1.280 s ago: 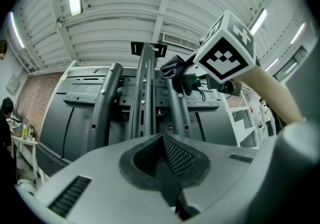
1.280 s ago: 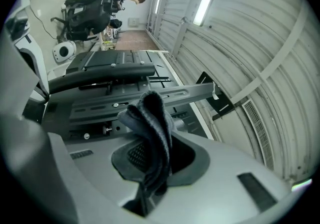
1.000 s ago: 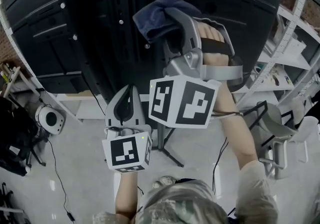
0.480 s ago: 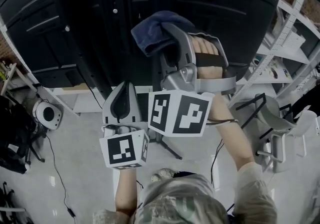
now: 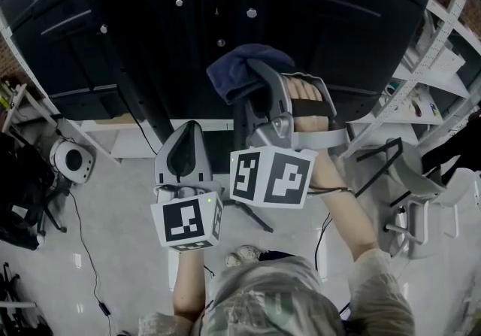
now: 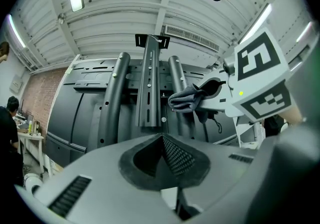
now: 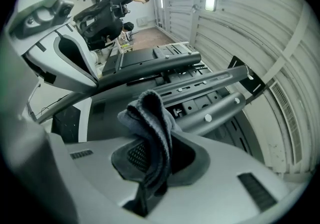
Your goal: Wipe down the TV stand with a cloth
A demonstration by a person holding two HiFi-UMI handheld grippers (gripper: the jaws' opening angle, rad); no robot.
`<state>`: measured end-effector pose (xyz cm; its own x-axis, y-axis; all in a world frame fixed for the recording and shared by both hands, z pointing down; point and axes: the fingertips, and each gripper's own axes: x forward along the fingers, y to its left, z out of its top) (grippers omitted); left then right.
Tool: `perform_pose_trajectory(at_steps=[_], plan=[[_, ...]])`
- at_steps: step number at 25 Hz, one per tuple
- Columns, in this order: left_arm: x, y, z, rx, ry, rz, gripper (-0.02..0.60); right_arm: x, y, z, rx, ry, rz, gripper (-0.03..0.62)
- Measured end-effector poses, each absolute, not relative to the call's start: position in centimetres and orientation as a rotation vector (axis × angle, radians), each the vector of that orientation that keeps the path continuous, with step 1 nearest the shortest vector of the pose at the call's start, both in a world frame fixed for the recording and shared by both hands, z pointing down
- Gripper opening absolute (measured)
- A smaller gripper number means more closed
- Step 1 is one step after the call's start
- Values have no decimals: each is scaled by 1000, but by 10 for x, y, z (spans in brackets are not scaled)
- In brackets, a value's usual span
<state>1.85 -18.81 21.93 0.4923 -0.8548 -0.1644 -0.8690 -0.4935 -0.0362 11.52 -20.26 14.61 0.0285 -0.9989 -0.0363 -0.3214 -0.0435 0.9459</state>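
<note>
Right gripper [image 5: 254, 80] is pinching cloth [image 5: 237, 71] mid-frame by TV stand [image 5: 188, 34], probably wiping, next needing pressed strokes; left gripper [image 5: 188, 130] is idling, jaws together.

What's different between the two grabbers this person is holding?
The right gripper pinches a dark blue cloth in its fingers; the left gripper has its fingers shut on nothing. The right gripper reaches further toward the black TV stand; the left gripper hangs back, lower in the head view. Both are grey and carry a marker cube.
</note>
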Motion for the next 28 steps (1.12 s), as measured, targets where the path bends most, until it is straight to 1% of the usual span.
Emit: perform_pose_trajectory(at_steps=[12, 28], plan=[[19, -181, 252, -2667, 1517, 140, 15, 118, -201, 207, 1419, -1479, -919, 57], [5, -183, 321, -2760, 1579, 69, 15, 111, -202, 328, 1265, -1526, -700, 57]])
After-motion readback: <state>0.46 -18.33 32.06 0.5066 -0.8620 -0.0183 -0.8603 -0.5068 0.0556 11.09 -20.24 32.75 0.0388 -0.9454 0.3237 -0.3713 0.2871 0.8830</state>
